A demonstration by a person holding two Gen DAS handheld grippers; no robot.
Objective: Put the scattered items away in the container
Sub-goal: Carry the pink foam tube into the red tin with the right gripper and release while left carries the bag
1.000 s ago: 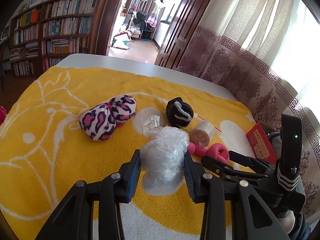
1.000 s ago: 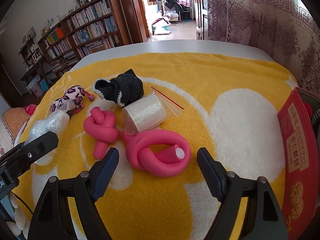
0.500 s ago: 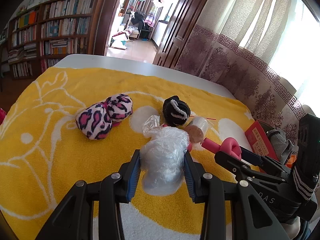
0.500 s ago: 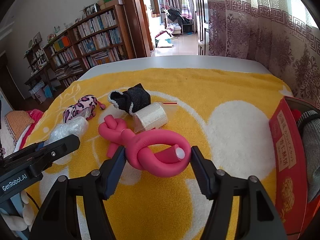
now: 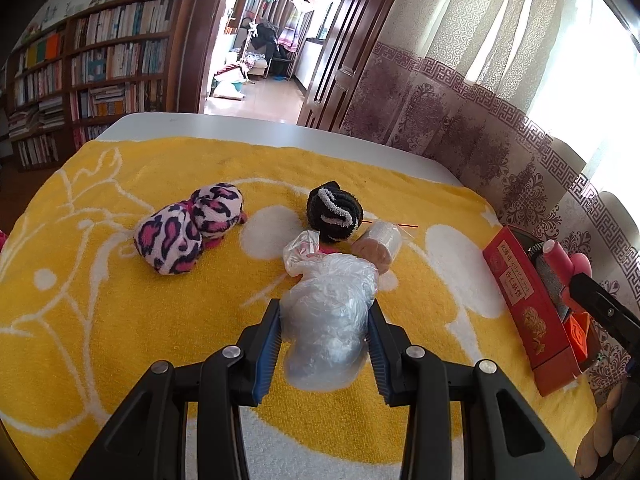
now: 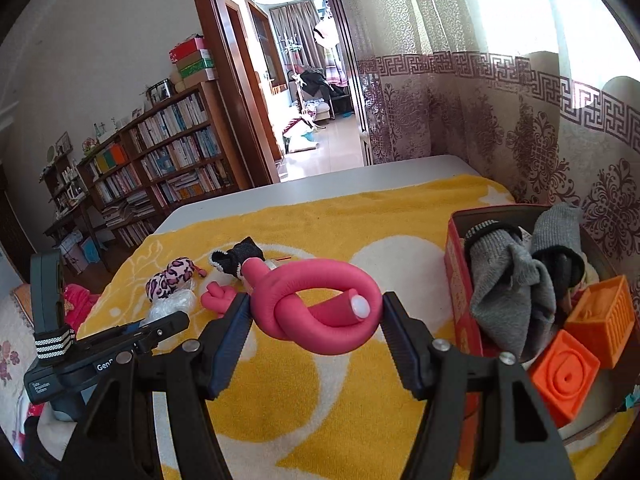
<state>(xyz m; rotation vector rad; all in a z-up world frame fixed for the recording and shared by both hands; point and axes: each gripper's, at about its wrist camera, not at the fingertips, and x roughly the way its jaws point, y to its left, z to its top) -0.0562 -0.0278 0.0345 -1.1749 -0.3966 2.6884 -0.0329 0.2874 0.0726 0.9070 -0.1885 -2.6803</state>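
Right gripper (image 6: 316, 320) clamped on pink foam twist (image 6: 320, 308), pads pressing both sides; carried above the yellow towel (image 6: 360, 232), beside the red box (image 6: 460, 280), likely to be dropped in. Box at right table edge, already holding grey socks (image 6: 508, 276) and orange blocks (image 6: 564, 376), so probably the container meant. Left gripper (image 5: 324, 340) closed narrow on clear bag (image 5: 332, 312), low at the towel, apparently waiting its turn. Farther off on the towel, not yet tidied: second pink twist (image 6: 218, 298), roll in plastic sleeve (image 5: 380, 244) just beyond the bag, black sock ball (image 5: 334, 212) touching or just behind it, leopard sock ball (image 5: 188, 228) apart to the left. Beyond these, bare white table (image 5: 240, 128), bookshelf (image 5: 92, 68), curtain (image 5: 460, 92).
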